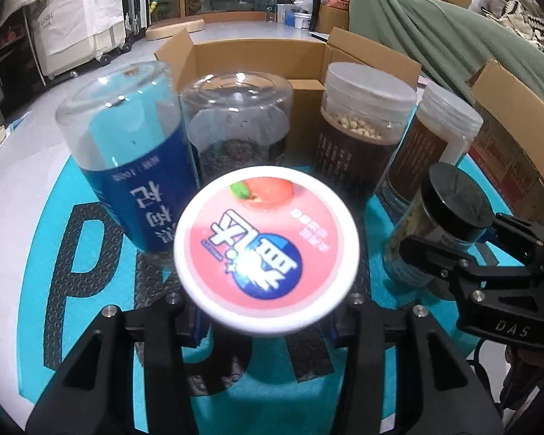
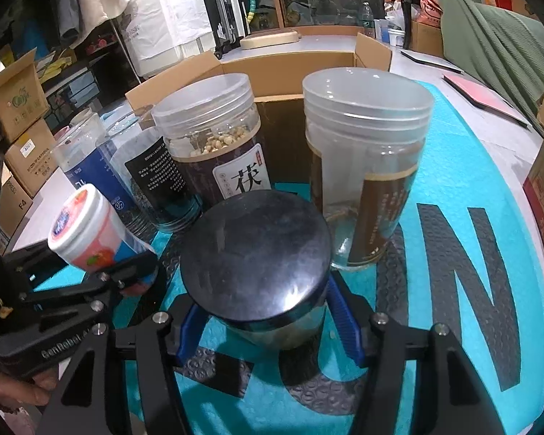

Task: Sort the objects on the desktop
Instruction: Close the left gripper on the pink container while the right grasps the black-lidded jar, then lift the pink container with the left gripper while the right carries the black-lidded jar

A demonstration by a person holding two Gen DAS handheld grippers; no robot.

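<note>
Pink tub (image 1: 266, 250) clamped between left tongs (image 1: 266, 311); black-lidded jar (image 2: 255, 264) between right tongs (image 2: 268, 330)

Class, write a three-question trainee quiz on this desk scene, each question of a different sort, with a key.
1. True or false: the left gripper holds the black-lidded jar.
2. Which stands beside the blue-labelled jar? A) a clear jar of dark bits B) a kettle C) a mug
3. Fill in: the right gripper's jaws close on the jar with the ____ lid.

Key: 1 false, it holds the pink tub; 2 A; 3 black.
</note>
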